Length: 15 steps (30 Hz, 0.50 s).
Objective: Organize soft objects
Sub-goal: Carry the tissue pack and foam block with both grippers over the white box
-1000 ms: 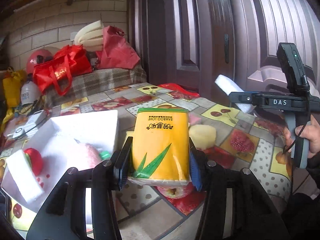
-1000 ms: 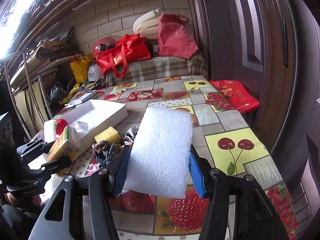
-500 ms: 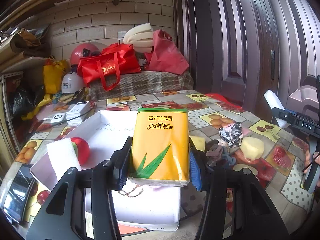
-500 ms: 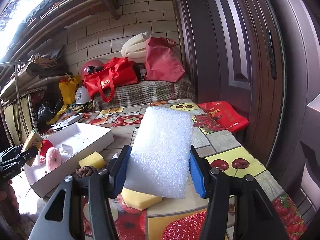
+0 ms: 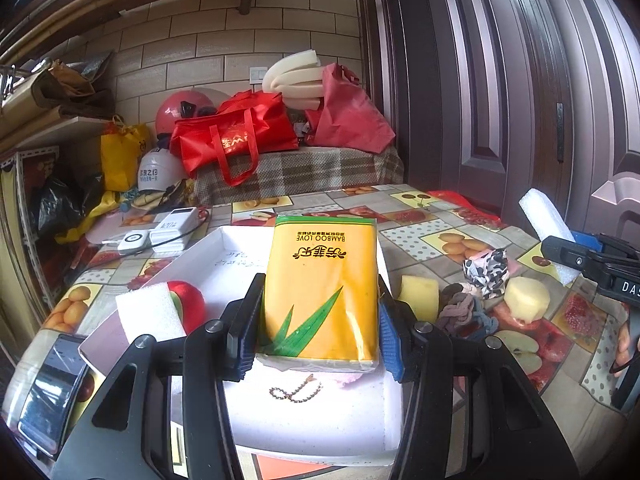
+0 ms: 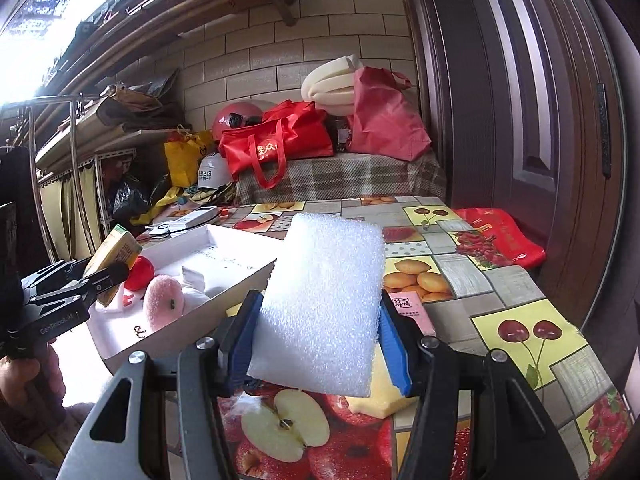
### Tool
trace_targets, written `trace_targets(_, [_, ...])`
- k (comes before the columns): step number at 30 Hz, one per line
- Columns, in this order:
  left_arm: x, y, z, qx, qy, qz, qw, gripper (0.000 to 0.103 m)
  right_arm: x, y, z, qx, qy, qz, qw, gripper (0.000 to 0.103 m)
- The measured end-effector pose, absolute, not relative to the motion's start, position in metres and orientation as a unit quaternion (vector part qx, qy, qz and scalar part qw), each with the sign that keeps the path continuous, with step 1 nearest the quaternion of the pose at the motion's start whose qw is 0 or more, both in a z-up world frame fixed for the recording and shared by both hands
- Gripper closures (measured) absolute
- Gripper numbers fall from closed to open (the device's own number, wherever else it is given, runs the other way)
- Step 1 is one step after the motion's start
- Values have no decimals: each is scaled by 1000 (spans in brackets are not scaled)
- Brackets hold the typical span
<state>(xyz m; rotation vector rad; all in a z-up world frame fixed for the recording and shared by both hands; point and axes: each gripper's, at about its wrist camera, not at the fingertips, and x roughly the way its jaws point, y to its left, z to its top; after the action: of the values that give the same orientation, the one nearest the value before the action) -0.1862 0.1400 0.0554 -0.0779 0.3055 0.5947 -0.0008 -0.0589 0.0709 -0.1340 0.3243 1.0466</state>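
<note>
My left gripper (image 5: 316, 338) is shut on a yellow tissue pack (image 5: 322, 286), held above the near end of the white box (image 5: 236, 256). In the box lie a white foam piece (image 5: 148, 316), a red ball (image 5: 188, 304) and a bead chain (image 5: 294, 393). My right gripper (image 6: 318, 350) is shut on a white foam block (image 6: 326, 304), held over the table just right of the box (image 6: 224, 248). A pink plush toy (image 6: 164, 306) shows in the box. The left gripper (image 6: 80, 280) with its pack (image 6: 116, 252) appears at far left.
On the fruit-print tablecloth (image 5: 448, 240) right of the box lie a yellow sponge (image 5: 420, 296), hair ties (image 5: 464, 312), a patterned cloth (image 5: 486, 272) and a pale sponge (image 5: 526, 298). A phone (image 5: 48, 396) lies near left. A pink pack (image 6: 410, 310) and red bag (image 6: 500, 236) sit right.
Both grippers swung left toward the white box. The tissue pack now hangs over the box's near end; the foam block has come beside the box's right wall. Neither grip changed.
</note>
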Motion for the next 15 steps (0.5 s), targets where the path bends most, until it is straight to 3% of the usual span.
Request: trace_targets(15, [-192,156,56,-43,145,302,941,54,-15,-35,68,-78,160,513,840,47])
